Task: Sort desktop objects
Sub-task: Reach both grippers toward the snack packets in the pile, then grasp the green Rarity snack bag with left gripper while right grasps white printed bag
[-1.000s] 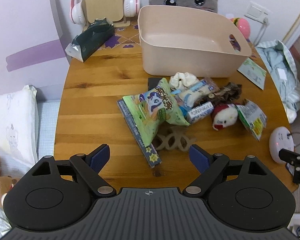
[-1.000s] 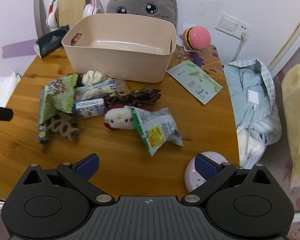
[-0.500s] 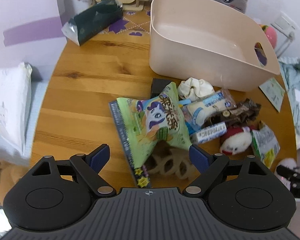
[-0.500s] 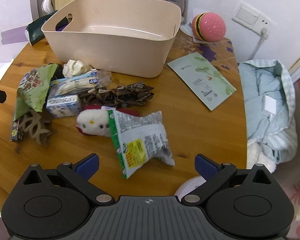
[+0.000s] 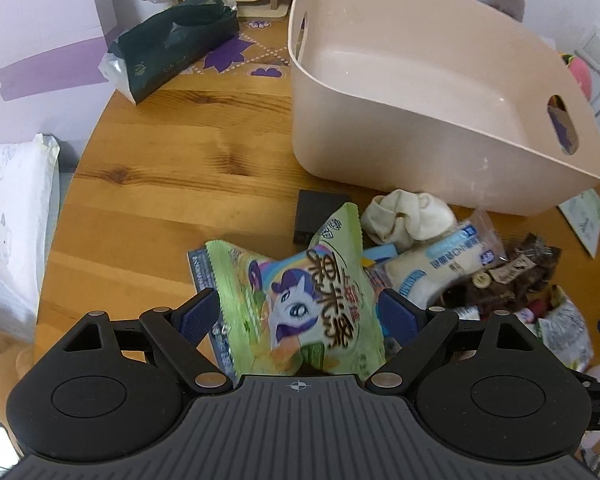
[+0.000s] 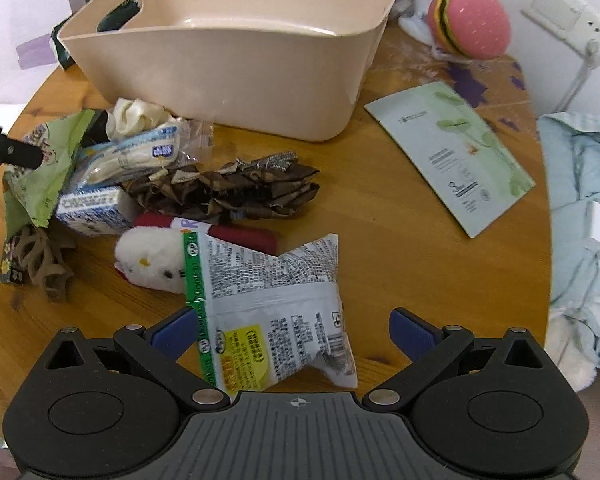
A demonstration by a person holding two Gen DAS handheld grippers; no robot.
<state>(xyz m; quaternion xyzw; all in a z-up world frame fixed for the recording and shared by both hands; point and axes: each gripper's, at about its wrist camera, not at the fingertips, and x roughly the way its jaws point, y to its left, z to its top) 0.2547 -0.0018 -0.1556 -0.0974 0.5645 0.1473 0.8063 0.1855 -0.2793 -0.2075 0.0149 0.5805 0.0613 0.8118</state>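
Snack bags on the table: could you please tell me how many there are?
2. The green pony bag lies between the left tongs; the silver bag lies between the right tongs. The pile may hide others.

- We see a wooden table [image 5: 172, 168], its grain and knots under a smooth, faintly shiny varnish.
- We see a beige bin [image 5: 432, 92] of smooth matt plastic.
- We see a green snack bag [image 5: 300, 300] of glossy, crinkled film.
- We see a silver snack bag [image 6: 268, 312] of shiny printed foil.
- We see a white plush toy [image 6: 152, 260] with fuzzy pile.
- We see a brown fabric bow [image 6: 236, 188] of pleated, matt cloth.
- We see a paper sachet [image 6: 452, 156], flat and satin-smooth.
- We see both grippers' housings in ribbed matt black plastic, with blue pads [image 5: 198, 314] and small metal pins.
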